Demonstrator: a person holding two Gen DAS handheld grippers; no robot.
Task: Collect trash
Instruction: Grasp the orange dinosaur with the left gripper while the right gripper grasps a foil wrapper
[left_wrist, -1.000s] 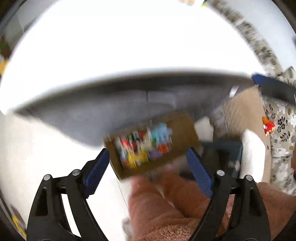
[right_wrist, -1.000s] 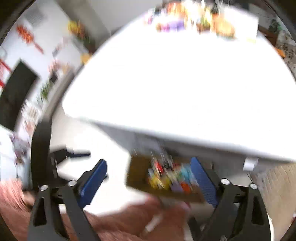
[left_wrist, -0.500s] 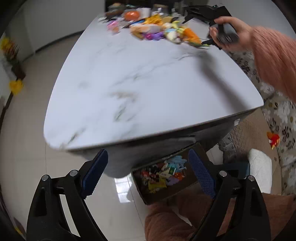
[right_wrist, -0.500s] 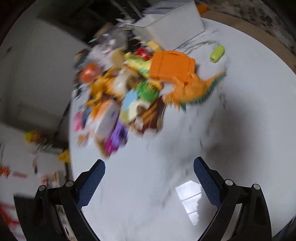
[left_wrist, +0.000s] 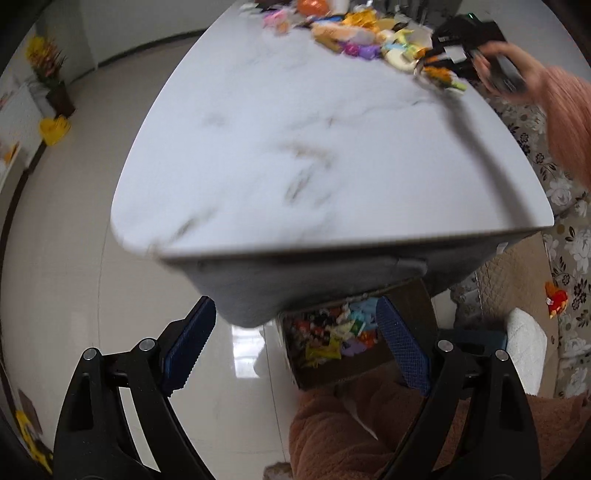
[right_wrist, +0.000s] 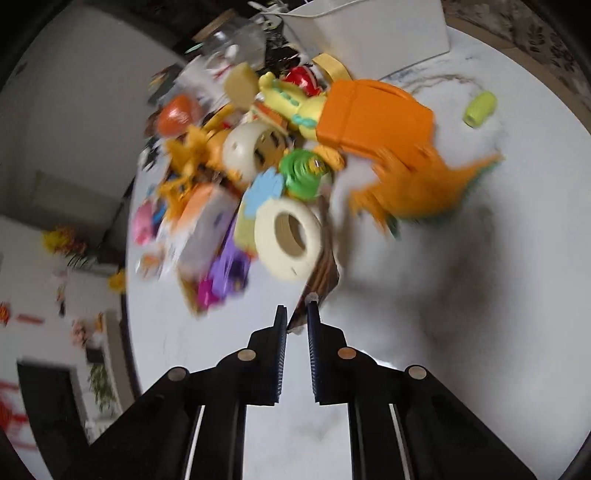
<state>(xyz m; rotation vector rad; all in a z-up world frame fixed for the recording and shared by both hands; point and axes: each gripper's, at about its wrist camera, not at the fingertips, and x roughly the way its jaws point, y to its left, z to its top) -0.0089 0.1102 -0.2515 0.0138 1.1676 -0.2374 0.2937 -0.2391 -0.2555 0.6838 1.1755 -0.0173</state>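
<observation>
A heap of colourful toys and wrappers (right_wrist: 258, 177) lies at the far end of the white marble table (left_wrist: 314, 155). My right gripper (right_wrist: 297, 314) is nearly shut on the corner of a brown wrapper (right_wrist: 321, 273) at the heap's near edge, beside a cream tape roll (right_wrist: 288, 240). The right gripper also shows in the left wrist view (left_wrist: 465, 48), blurred, at the heap. My left gripper (left_wrist: 295, 332) is open and empty, held off the table's near end above a cardboard box (left_wrist: 351, 336) of collected trash on the floor.
An orange bag (right_wrist: 373, 118), an orange dinosaur toy (right_wrist: 417, 188), a small green cylinder (right_wrist: 480, 109) and a white bin (right_wrist: 373, 33) sit around the heap. A floral sofa (left_wrist: 569, 258) is at the right. Glossy tile floor (left_wrist: 74, 240) is at the left.
My right gripper went from the box on the floor to the heap on the table and closed from wide open onto the brown wrapper. The left gripper rose slightly and stayed open.
</observation>
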